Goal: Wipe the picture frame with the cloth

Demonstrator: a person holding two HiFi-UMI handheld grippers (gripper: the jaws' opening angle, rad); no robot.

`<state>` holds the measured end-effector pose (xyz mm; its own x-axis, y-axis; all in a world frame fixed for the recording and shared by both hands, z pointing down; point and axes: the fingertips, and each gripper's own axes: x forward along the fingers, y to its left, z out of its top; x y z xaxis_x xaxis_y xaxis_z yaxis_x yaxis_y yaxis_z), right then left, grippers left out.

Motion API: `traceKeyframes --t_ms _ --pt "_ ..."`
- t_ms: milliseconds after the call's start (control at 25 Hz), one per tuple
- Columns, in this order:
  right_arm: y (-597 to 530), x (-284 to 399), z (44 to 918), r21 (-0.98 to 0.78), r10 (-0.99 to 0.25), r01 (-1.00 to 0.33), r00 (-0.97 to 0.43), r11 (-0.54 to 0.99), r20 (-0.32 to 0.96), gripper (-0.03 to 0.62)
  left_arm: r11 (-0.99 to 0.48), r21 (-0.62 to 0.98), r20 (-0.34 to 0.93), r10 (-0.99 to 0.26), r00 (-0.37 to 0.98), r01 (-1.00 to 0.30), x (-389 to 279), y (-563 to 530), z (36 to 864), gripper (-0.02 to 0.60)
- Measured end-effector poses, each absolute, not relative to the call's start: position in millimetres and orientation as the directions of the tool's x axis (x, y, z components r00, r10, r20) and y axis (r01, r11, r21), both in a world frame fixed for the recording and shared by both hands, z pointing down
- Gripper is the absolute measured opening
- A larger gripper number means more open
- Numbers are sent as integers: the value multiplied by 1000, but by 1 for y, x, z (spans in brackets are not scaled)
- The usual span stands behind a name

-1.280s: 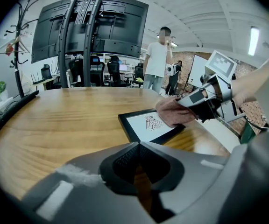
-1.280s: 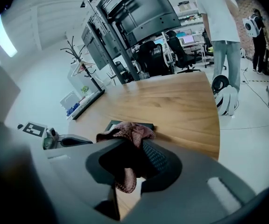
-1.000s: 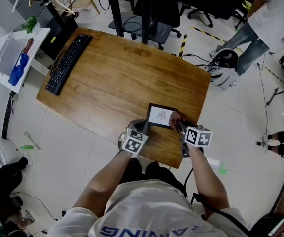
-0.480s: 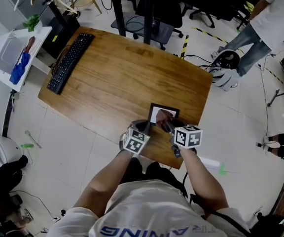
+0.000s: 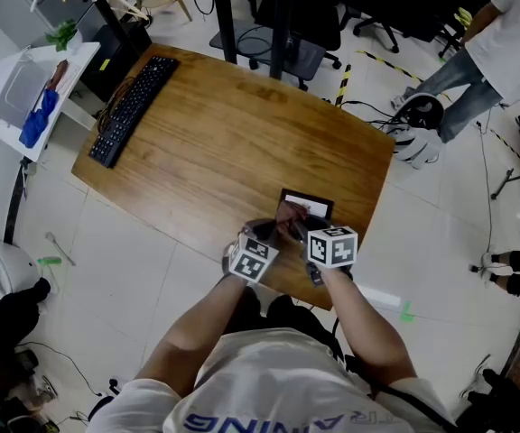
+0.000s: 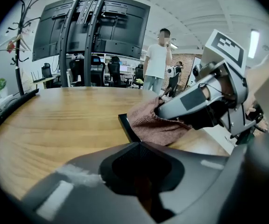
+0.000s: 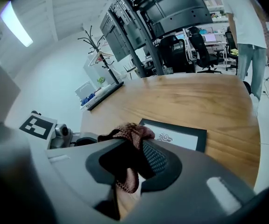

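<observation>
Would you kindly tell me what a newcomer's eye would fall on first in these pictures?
The brownish cloth pinched in the jaws of the right gripper stands out first, resting on the black picture frame near the front edge of the wooden table. After that, the black keyboard at the table's far left corner catches the eye.

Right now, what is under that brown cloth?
The cloth, pinched in the right tongs, lies on the near part of a black picture frame flat on the table. The frame's far part shows, white with a small drawing. What the cloth covers cannot be seen.
</observation>
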<state>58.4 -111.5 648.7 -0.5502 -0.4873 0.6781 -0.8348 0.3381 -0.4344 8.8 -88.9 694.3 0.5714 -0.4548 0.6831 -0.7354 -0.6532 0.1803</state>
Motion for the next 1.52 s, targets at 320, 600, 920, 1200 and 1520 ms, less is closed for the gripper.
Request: traceKeyframes --t_ms 320,600,920,1200,1520 --pt "-106 63 659 -422 -489 -845 -534 328 690 83 -656 184 677 -455 578 -732 9 -90 694 6" --pt "-101 73 654 -390 -498 -856 -515 339 698 83 -666 171 677 -456 577 -726 9 -91 691 6" --pt "-92 106 656 -391 -527 -875 -483 284 699 83 -655 179 679 -458 574 -734 8 -90 697 6" --pt "-79 140 656 -388 -557 -893 -446 227 701 83 -654 171 678 -464 570 -737 7 -91 695 6" --pt "-69 166 657 -389 -585 -905 -411 172 699 83 -654 172 682 -460 568 -736 5 -91 697 6"
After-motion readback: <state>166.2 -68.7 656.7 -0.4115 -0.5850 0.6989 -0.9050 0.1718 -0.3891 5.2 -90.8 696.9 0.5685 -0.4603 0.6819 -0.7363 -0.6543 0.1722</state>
